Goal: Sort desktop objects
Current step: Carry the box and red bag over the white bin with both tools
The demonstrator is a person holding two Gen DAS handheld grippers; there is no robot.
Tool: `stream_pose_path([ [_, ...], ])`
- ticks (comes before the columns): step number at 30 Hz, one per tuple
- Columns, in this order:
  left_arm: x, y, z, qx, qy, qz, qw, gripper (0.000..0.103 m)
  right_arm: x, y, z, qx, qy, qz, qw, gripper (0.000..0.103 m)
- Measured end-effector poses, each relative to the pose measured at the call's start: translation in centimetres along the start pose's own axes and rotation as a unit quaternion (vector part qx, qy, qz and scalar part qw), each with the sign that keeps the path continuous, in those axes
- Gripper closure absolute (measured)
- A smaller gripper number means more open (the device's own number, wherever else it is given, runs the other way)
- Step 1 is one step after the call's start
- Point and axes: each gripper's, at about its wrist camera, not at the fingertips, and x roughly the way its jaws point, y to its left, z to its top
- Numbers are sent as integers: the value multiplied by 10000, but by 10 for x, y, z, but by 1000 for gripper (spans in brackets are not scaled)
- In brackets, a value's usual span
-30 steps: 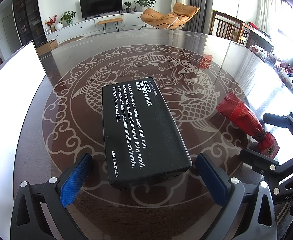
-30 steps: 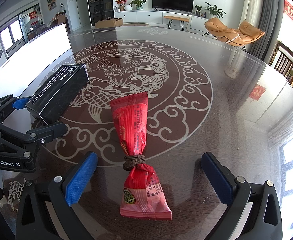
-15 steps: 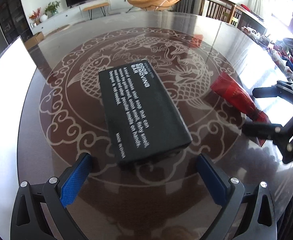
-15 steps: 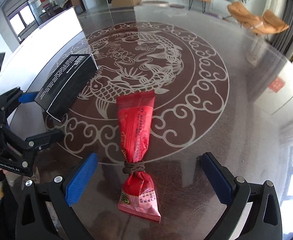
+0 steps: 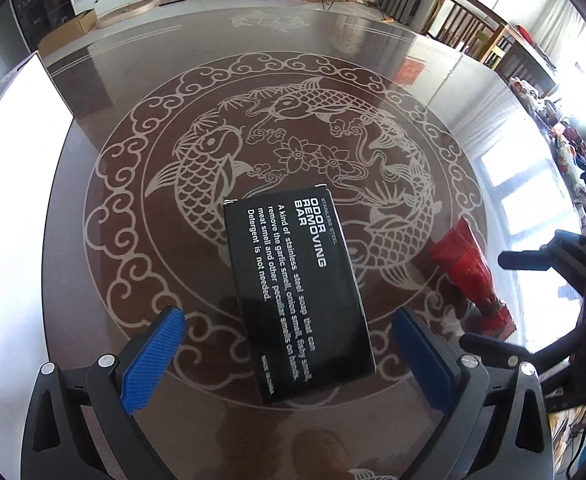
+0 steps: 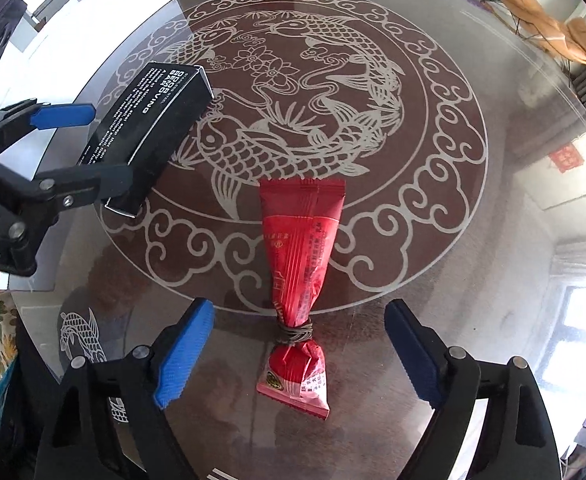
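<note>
A black carton marked "ODOR REMOVING BAR" (image 5: 299, 292) lies flat on the round glass table (image 5: 253, 92). My left gripper (image 5: 289, 360) points steeply down over its near end. The blue pads (image 5: 153, 360) stand open on either side, clear of the carton. A red snack packet (image 6: 301, 256), tied near one end with a brown band, lies to the right of the carton (image 6: 153, 128). My right gripper (image 6: 299, 356) points straight down over the tied end. Its jaws are closing with the packet between them, and the pads (image 6: 185, 356) do not touch it.
A white board (image 5: 13, 180) covers the table's left side, close to the carton. The tabletop carries a pale koi and cloud pattern (image 6: 313, 80). The two grippers sit close side by side, the left gripper (image 6: 111, 145) at the left of the right wrist view. Chairs and a living room lie beyond the far edge.
Both views have tipped further down onto the table, so carton and packet now sit more squarely under the fingers. The right gripper's fingers stand closer together than before.
</note>
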Motion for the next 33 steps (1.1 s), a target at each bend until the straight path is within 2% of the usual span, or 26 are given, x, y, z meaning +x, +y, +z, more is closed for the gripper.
stream_pose_path([
  [3, 9, -2, 5, -169, 81, 62, 9998, 0, 4, 3, -2, -25, 20, -19, 10000, 25],
  [7, 21, -14, 9, -11, 112, 403, 9991, 2, 6, 8, -7, -163, -27, -139, 9998, 37],
  [8, 22, -16, 10, 19, 74, 414, 9991, 8, 5, 9, -7, -177, -70, -137, 9997, 44],
  [9, 21, -17, 11, 14, 32, 377, 9993, 28, 3, 9, -6, -194, -98, -125, 9997, 57],
  [10, 20, -17, 12, -21, -10, 390, 9992, 43, 1, 9, -6, -187, -119, -70, 9997, 66],
  [11, 17, -16, 12, -61, -84, 361, 9993, 44, -1, 7, -6, -149, -115, 23, 9998, 83],
  [19, -27, -8, -6, 82, -461, -63, 9989, 45, -33, -7, -18, -58, -312, 213, 9993, 83],
  [22, -45, -8, -17, 49, -688, -118, 9975, 45, -40, -5, -20, -103, -321, 121, 9994, 83],
  [31, -99, 8, -46, 110, -1402, -322, 9895, 45, -69, 4, -32, -150, -651, 165, 9976, 83],
  [33, -114, 12, -50, 48, -1552, -462, 9868, 45, -74, 7, -34, -143, -726, 202, 9971, 83],
])
